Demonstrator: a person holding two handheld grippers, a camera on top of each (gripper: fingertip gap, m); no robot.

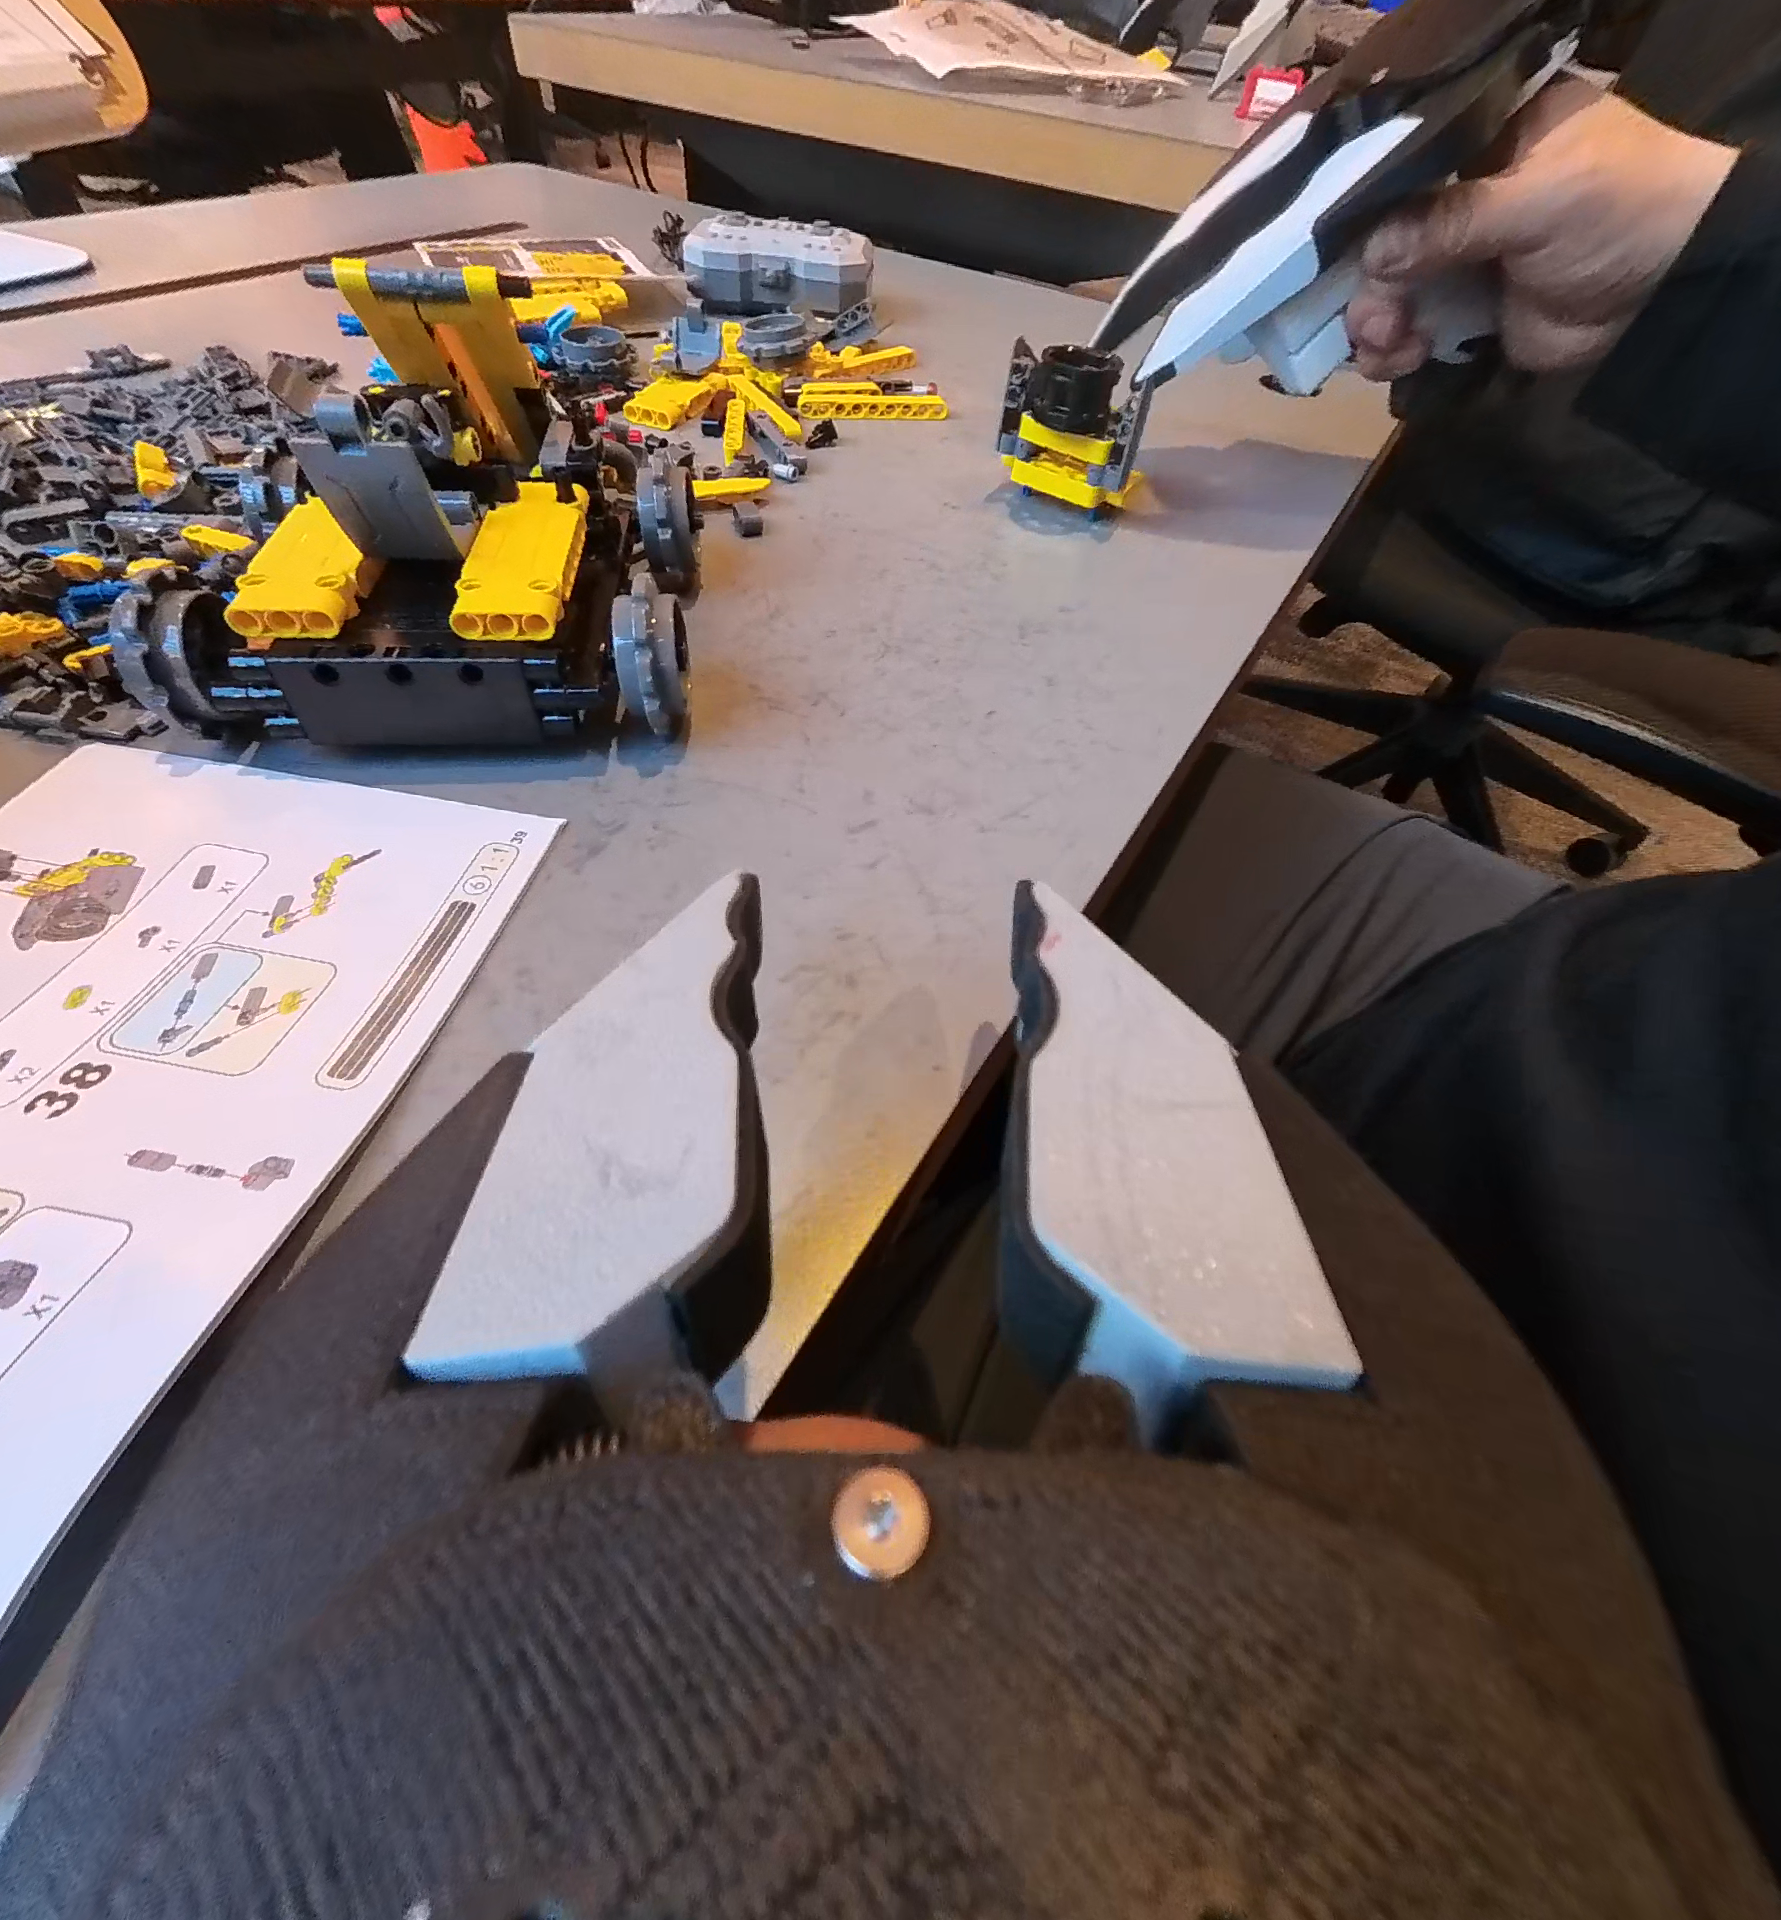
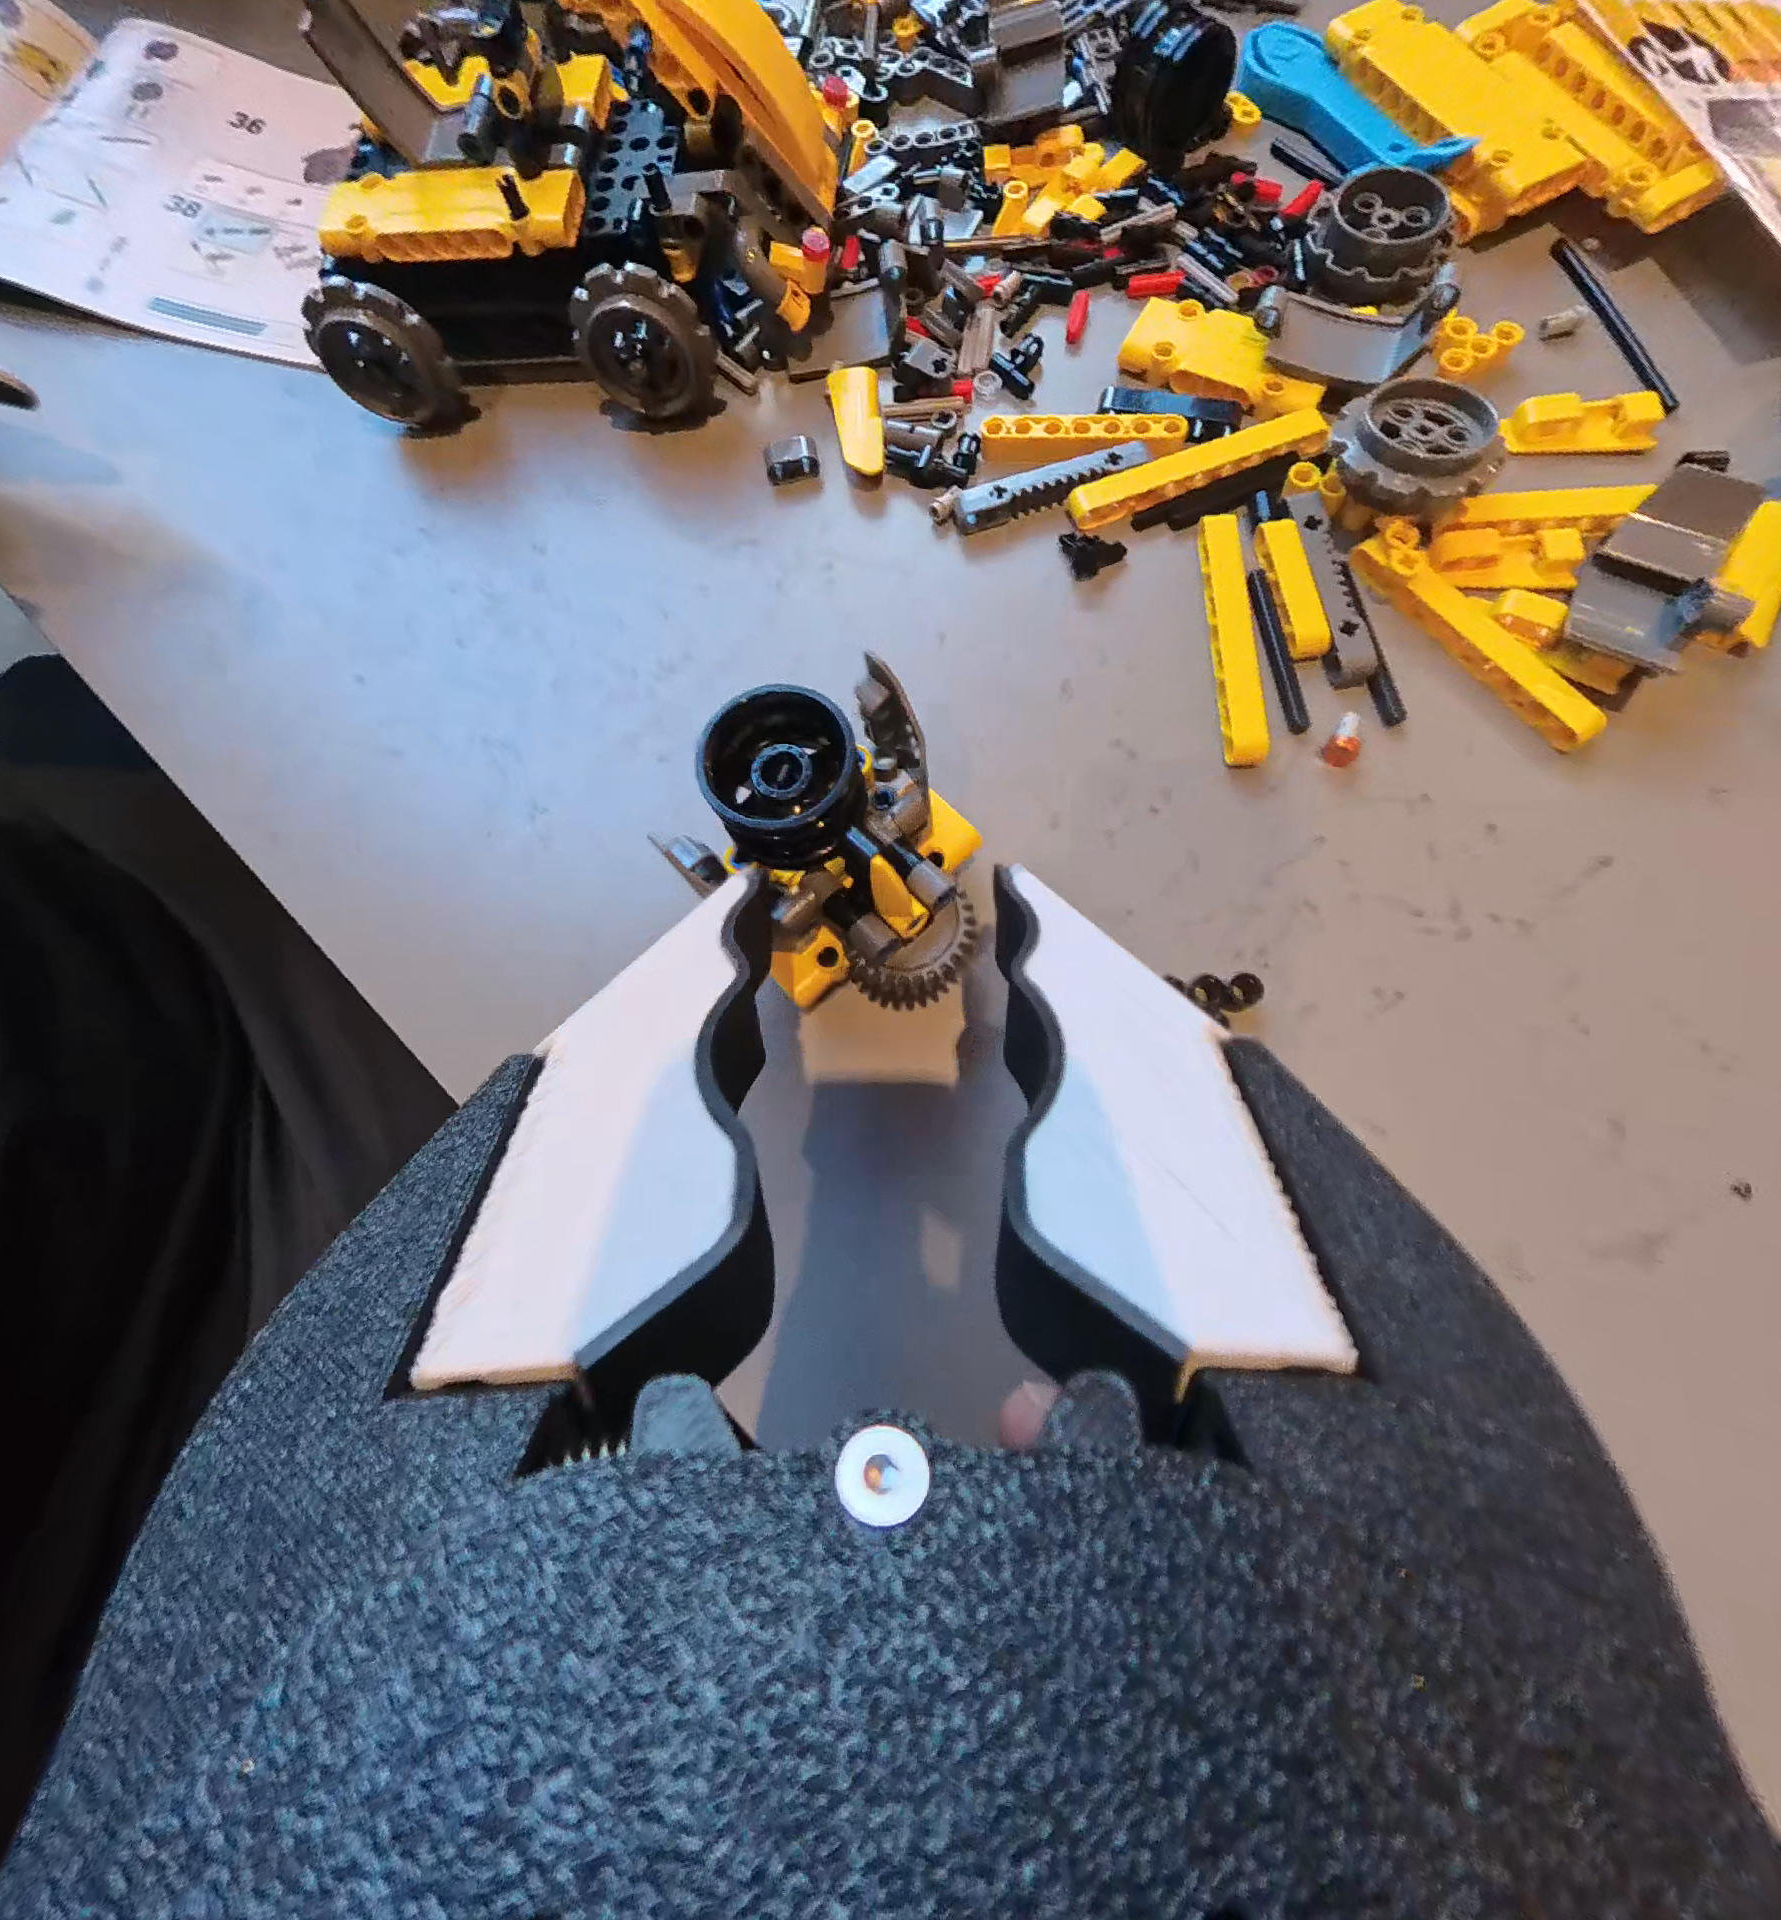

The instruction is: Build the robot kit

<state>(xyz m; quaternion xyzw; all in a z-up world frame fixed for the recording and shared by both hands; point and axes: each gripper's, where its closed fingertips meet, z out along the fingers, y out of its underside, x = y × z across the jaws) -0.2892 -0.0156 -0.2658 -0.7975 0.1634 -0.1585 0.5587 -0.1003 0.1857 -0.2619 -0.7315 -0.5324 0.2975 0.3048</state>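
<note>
On the grey table (image 1: 917, 665) the half-built yellow vehicle (image 1: 429, 582) stands beside the loose parts pile (image 2: 1229, 312). My right claw (image 2: 875, 914) is spread around the small yellow-and-black assembly (image 2: 844, 852), one tip touching it, not pinching. My left claw (image 1: 886, 935) hangs spread and empty over the table edge, beside the instruction booklet (image 1: 138, 1018).

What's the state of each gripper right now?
Left tongs: open, empty, above the grey table edge.
Right tongs: open, straddling the small yellow-and-black brick assembly with black wheel hub, not clamped.
</note>
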